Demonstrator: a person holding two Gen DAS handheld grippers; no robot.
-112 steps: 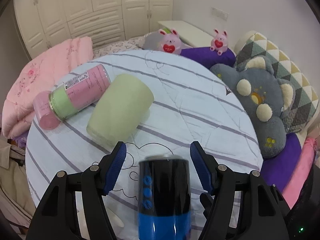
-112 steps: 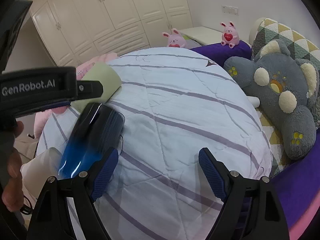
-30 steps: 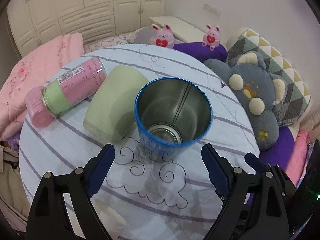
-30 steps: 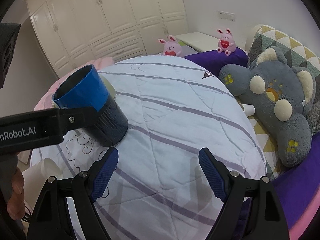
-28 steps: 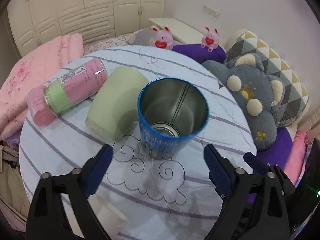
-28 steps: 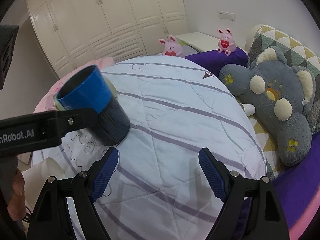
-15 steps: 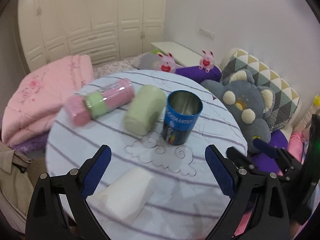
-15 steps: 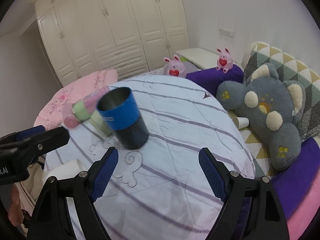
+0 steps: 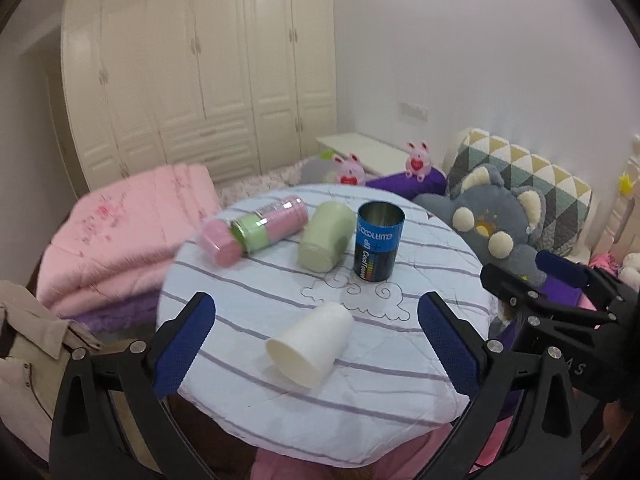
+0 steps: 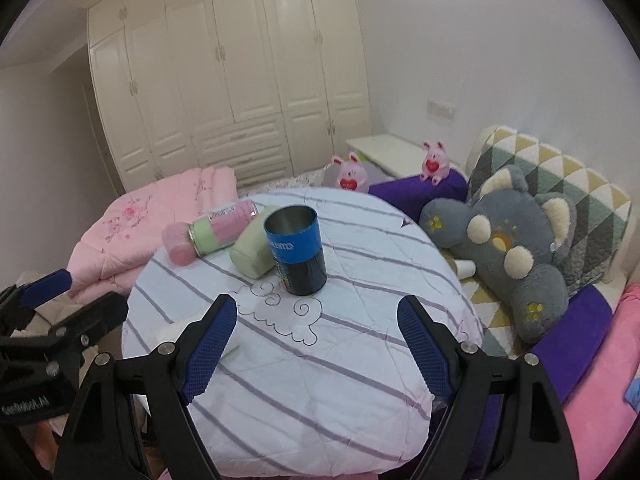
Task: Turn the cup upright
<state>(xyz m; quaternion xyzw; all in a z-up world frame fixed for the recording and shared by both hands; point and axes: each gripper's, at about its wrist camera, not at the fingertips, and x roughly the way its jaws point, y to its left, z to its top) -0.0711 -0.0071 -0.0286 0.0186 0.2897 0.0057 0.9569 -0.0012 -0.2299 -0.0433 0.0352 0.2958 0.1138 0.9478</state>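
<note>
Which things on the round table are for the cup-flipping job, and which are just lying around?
For the job:
- blue metal cup, standing upright, mouth up
- left gripper, open
- right gripper, open

Just lying around:
- white paper cup, on its side
- green cup, on its side
- pink bottle, on its side
- grey plush bear

Each hand-held gripper [image 9: 314, 332]: black frame w/ silver screws, textured blue finger pads [image 10: 210, 344].

We see open quilt in the lower centre of the right wrist frame, while the blue cup [image 10: 297, 249], green cup [image 10: 252, 257] and pink bottle [image 10: 212, 229] crowd the upper left, and a white cup [image 9: 310, 350] blocks the left wrist frame's centre.
</note>
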